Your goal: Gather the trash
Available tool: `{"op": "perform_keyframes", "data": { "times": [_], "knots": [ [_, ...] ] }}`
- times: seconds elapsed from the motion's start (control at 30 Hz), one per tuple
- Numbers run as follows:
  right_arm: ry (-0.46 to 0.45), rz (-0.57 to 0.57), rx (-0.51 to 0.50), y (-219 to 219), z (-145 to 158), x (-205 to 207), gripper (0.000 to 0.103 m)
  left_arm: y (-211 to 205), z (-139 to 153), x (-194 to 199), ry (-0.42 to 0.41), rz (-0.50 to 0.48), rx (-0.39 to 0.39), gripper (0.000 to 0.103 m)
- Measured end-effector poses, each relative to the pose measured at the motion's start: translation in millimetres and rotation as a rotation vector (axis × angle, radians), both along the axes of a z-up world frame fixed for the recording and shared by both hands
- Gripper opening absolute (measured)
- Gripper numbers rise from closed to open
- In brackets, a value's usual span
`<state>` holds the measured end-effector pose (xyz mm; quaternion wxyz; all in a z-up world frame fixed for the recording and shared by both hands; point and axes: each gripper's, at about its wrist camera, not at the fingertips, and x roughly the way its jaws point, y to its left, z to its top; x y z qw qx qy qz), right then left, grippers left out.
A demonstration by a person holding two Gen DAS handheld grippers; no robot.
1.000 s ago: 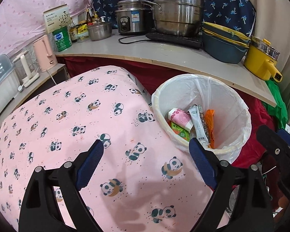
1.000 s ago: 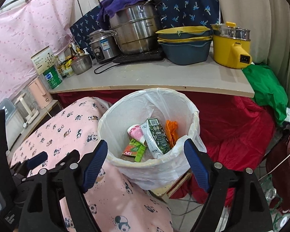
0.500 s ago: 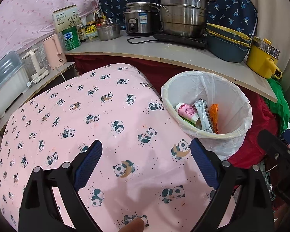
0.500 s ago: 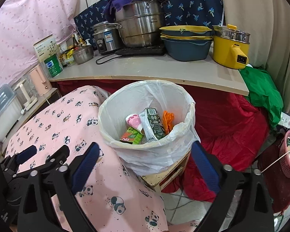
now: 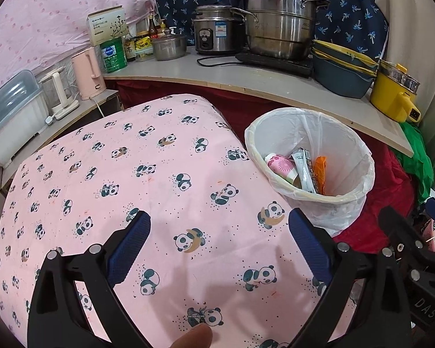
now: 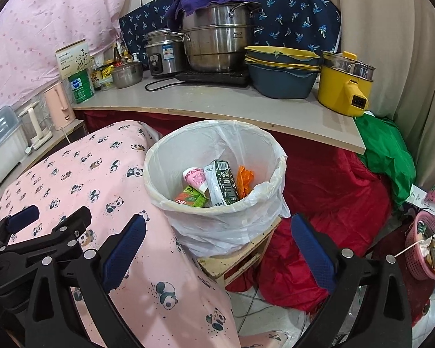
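Observation:
A white-lined trash bin [image 6: 162,191] stands beside the pink panda-cloth table [image 6: 81,179]; it also shows in the left wrist view [image 5: 359,171]. Inside lie a pink cup [image 6: 195,178], a dark green carton [image 6: 224,182], a green box [image 6: 191,198] and an orange wrapper [image 6: 244,179]. My right gripper [image 6: 217,253] is open and empty, in front of the bin. My left gripper [image 5: 219,246] is open and empty over the panda cloth [image 5: 130,174], left of the bin. The left gripper also shows at the left of the right wrist view [image 6: 43,232].
A shelf [image 6: 246,110] behind the bin holds steel pots [image 6: 217,43], a rice cooker [image 6: 162,55], blue basins [image 6: 281,75] and a yellow pot [image 6: 343,87]. Red cloth [image 6: 333,191] and green cloth [image 6: 385,156] lie right. A pink basket [image 6: 426,249] stands at the far right.
Both grippers have pulled back and away from the bin, which now looks smaller and farther. Both stay open and empty. A fingertip now shows at the bottom of the left wrist view.

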<state>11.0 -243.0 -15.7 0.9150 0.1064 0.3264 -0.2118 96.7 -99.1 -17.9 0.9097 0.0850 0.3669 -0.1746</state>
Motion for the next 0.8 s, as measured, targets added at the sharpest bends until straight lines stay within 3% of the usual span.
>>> {"op": "perform_keyframes", "data": {
  "times": [0.8],
  "knots": [
    [0.037,-0.032,-0.009,5,-7,-15,0.097,-1,-3,-11,-0.004,-0.009,0.007,0.092]
  ]
}}
